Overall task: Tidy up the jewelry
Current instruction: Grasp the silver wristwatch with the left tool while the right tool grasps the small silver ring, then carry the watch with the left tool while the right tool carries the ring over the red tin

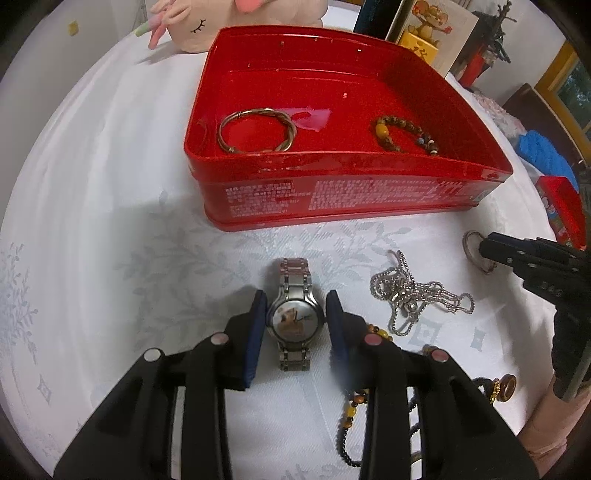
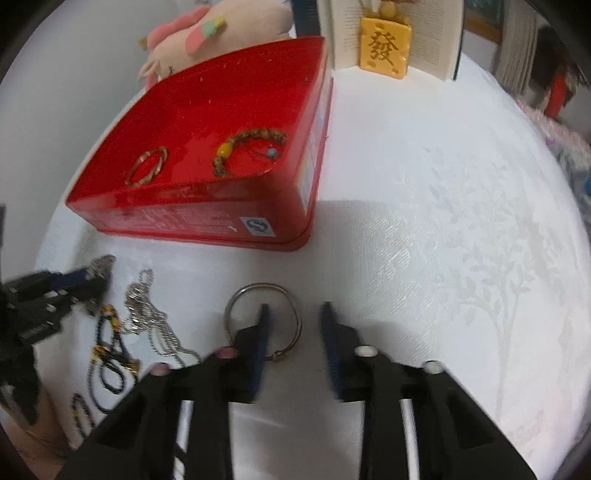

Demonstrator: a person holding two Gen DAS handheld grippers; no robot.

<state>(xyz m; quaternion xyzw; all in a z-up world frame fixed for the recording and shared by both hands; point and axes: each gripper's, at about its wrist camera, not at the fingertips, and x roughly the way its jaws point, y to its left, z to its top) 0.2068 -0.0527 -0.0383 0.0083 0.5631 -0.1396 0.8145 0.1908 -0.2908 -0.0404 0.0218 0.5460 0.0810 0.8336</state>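
Observation:
A silver wristwatch [image 1: 295, 319] lies face up on the white tablecloth, and my left gripper [image 1: 296, 321] is shut on its case, one blue pad on each side. A thin silver bangle [image 2: 263, 290] lies in front of my right gripper [image 2: 295, 325]. That gripper's left finger stands inside the hoop. The hoop's right rim lies between the parted pads, untouched. The red tin [image 1: 332, 201] behind holds a twisted metal bangle [image 1: 256, 129] and a brown beaded bracelet [image 1: 404, 134]. From the left wrist view the right gripper [image 1: 482, 245] rests at the silver bangle [image 1: 470, 248].
A tangled silver chain [image 1: 417, 295] lies between the two grippers. Black and yellow bead strings [image 1: 351, 410] and an amber ring [image 1: 506, 384] lie nearer. A plush toy [image 2: 207, 33], an open book and a yellow tile ornament [image 2: 386, 48] stand behind the tin. A red box [image 1: 565, 210] sits far right.

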